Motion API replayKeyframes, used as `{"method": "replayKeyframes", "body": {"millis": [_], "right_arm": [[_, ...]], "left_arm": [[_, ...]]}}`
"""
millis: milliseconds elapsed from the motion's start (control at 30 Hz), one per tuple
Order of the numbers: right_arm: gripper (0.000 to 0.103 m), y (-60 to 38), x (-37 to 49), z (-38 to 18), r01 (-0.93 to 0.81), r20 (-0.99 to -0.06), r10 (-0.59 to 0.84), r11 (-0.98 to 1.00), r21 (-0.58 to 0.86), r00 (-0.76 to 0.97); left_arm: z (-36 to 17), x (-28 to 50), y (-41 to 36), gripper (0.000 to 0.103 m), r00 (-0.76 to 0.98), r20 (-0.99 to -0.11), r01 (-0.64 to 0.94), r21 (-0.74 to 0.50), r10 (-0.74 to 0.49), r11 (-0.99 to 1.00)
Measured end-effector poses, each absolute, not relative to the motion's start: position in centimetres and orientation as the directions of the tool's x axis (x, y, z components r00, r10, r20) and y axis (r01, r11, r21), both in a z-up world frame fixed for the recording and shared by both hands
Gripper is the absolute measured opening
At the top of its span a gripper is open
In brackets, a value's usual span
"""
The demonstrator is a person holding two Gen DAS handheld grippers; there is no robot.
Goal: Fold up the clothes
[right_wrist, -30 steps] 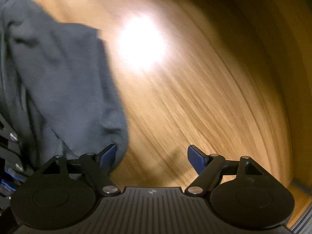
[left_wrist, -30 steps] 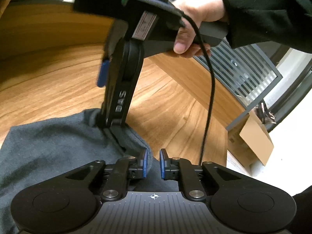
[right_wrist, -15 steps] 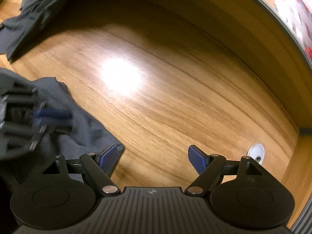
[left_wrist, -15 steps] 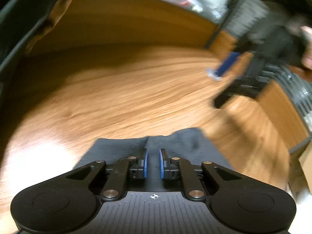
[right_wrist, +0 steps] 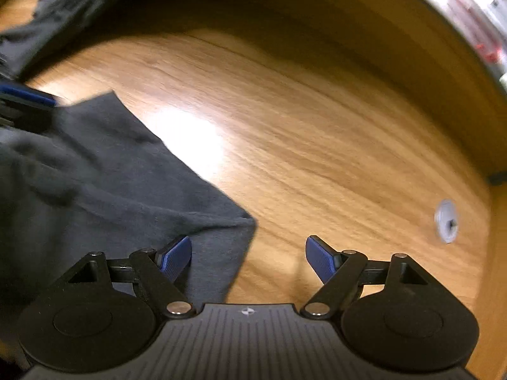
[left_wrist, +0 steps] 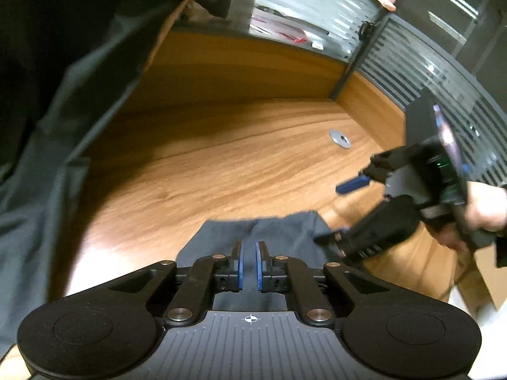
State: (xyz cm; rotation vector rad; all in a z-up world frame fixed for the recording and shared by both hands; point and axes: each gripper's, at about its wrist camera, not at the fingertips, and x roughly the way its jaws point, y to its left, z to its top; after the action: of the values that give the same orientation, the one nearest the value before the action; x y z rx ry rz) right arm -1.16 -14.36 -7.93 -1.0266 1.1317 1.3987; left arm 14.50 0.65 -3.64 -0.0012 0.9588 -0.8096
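Wooden desk (right_wrist: 317,133) under everything, low wooden walls at its far edges. Dark grey garment (right_wrist: 104,183) spread on the desk's near left part, one corner pointing mid-desk. Left gripper (left_wrist: 249,264) narrow, jaws closing, grey cloth between the pads. Right gripper (right_wrist: 248,261) wide, nothing gripped, over the garment's corner. Small round grommet (right_wrist: 446,220) towards the right edge.

Wooden desk (left_wrist: 253,171) with warm grain and a bright glare patch (right_wrist: 187,139) on its surface. Round grey cable grommet (left_wrist: 340,136) set into the desk near its far right corner, seen also from the right wrist (right_wrist: 446,220). Behind the desk, striped frosted glass partition (left_wrist: 304,3) on a dark post (left_wrist: 361,50); cardboard box (left_wrist: 488,272) beyond the desk's right edge.
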Motion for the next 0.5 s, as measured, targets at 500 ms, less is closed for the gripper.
{"method": "replayKeyframes", "body": {"millis": [500], "right_arm": [[0.09, -20.1, -3.0, -2.1, -0.971, -0.927, 0.368, 0.181, 0.156, -0.08]], "left_arm": [[-1.4, 8.0, 14.5, 0.018, 0.319, -0.815, 0.499, -0.29, -0.485, 0.816]]}}
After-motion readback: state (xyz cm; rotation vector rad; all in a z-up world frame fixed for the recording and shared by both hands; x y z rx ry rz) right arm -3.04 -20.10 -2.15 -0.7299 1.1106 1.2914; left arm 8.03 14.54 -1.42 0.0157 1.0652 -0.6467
